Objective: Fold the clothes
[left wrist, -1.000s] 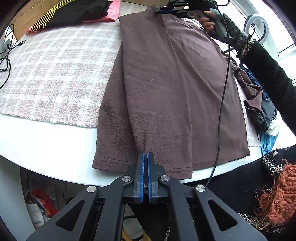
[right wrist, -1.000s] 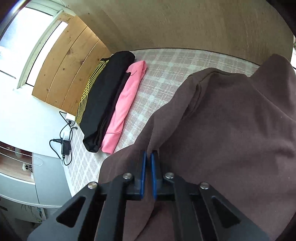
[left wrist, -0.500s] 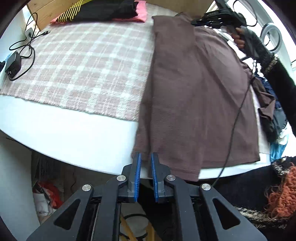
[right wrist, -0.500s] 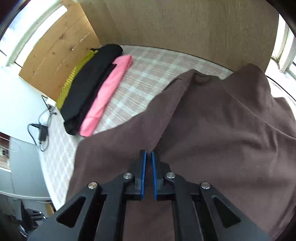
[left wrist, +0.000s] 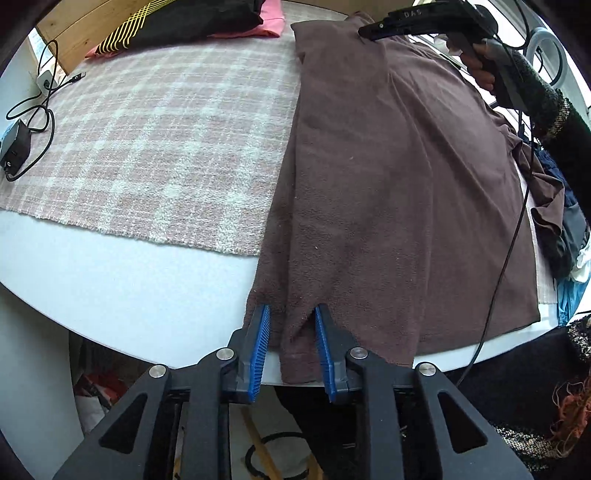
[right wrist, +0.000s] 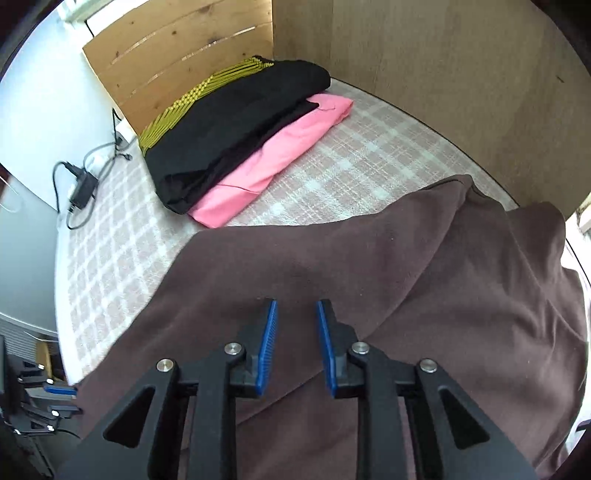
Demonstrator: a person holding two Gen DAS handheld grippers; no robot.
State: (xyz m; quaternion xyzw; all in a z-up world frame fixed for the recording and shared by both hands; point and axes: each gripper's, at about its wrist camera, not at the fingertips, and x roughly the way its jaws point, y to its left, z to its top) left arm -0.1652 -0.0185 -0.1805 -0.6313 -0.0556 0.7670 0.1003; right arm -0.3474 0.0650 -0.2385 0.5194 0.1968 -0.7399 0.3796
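Both hand-held grippers point steeply down at the brown garment, and I see their jaws opening. My left hand-held gripper sits at the hem on the near worktop edge; a fold of hem lies between its blue pads, which no longer press it. My right hand-held gripper hovers over the far end of the garment with bare cloth showing in the gap and nothing pinched; in the left wrist view I see it by the collar end, carried by a hand in a dark knitted sleeve.

The garment lies lengthwise, one side folded in over the body, its near hem reaching the rim of the white round worktop. A pink-and-white checked cloth covers most of that surface, and the garment rests partly on it. At the far side, against wooden panels, a folded black garment with yellow stripes lies on a folded pink one. A black power adapter and its cables sit at the left edge. A loose pile of clothes lies at the right, touching the brown sleeve.
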